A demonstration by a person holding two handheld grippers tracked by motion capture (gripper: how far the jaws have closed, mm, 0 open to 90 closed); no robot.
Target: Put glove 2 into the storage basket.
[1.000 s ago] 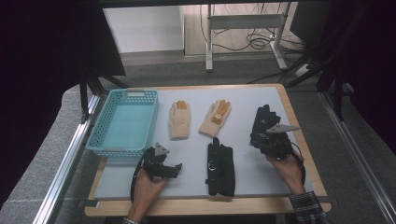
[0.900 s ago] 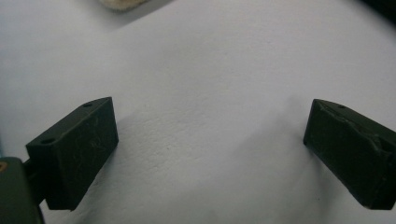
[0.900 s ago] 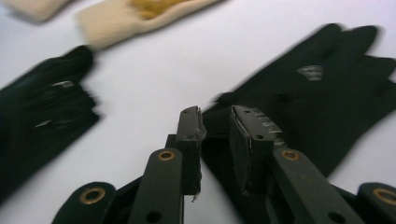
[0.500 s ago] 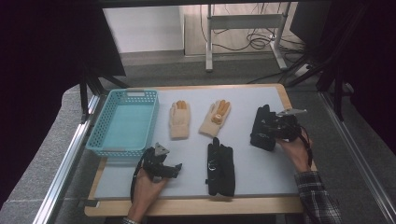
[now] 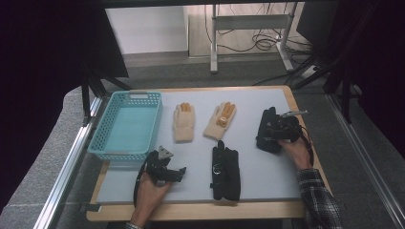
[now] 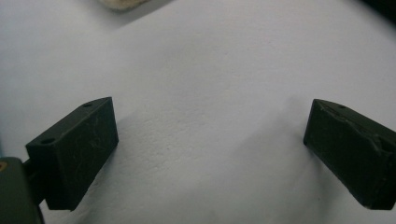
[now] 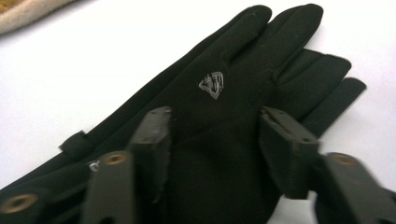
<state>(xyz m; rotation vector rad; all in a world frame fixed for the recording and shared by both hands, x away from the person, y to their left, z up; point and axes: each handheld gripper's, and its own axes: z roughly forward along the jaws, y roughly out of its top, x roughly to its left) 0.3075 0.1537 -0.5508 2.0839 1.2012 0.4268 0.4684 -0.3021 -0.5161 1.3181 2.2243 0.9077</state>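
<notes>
Two black gloves and two beige gloves lie on the grey mat. One black glove (image 5: pixel 225 169) lies at the front middle, the other (image 5: pixel 265 125) (image 7: pixel 219 84) at the right. My right gripper (image 5: pixel 273 134) (image 7: pixel 215 140) hovers low over that right glove, its jaws apart above the palm. They have opened and then just closed a little, and the pads do not press the fabric. My left gripper (image 5: pixel 180 171) (image 6: pixel 210 144) rests open on bare mat at the front left, with nothing between its jaws. The beige gloves (image 5: pixel 184 122) (image 5: pixel 219 121) lie side by side farther back.
A turquoise basket (image 5: pixel 98 143) stands empty at the left, just behind my left hand. The mat sits on a wooden board (image 5: pixel 191 210). Edges of a beige glove (image 6: pixel 119 3) (image 7: pixel 23 11) show at the top of both gripper views. A metal rail (image 5: pixel 67 167) runs along the left side.
My right hand has moved away from the person, up alongside the right black glove, and its jaws stand wider than before. The left hand and all the gloves have stayed put.
</notes>
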